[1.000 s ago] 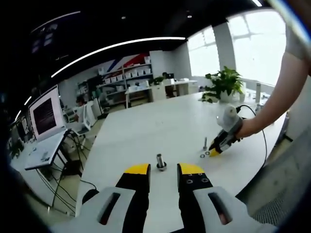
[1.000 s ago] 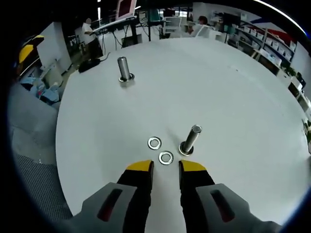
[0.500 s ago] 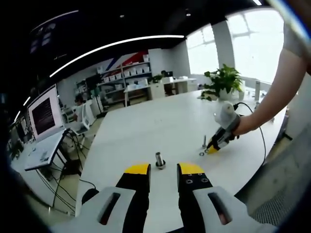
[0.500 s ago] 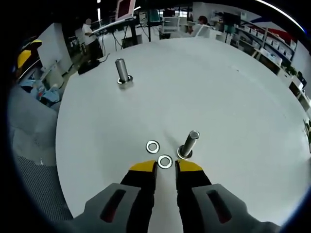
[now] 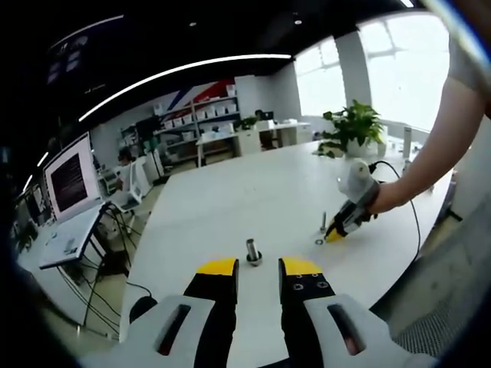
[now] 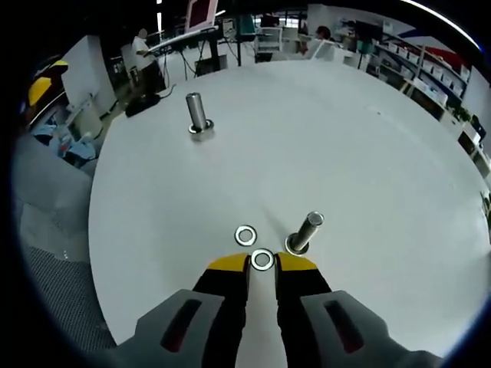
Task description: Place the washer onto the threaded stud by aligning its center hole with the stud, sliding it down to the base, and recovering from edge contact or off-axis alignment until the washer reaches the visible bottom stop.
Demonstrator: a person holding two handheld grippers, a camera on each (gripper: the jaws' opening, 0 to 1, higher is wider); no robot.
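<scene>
Jaws of the right hand-held gripper (image 6: 261, 264) have been narrowed around the near washer (image 6: 262, 260); lifting toward the stud (image 6: 304, 233) is judged next.

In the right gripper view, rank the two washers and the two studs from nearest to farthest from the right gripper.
1. Near washer, right at the right gripper tips, between them.
2. Second washer, just beyond and slightly left.
3. Near stud, to the right; roughly as close as the second washer, hard to separate.
4. Far stud, well up the white table, left.
</scene>
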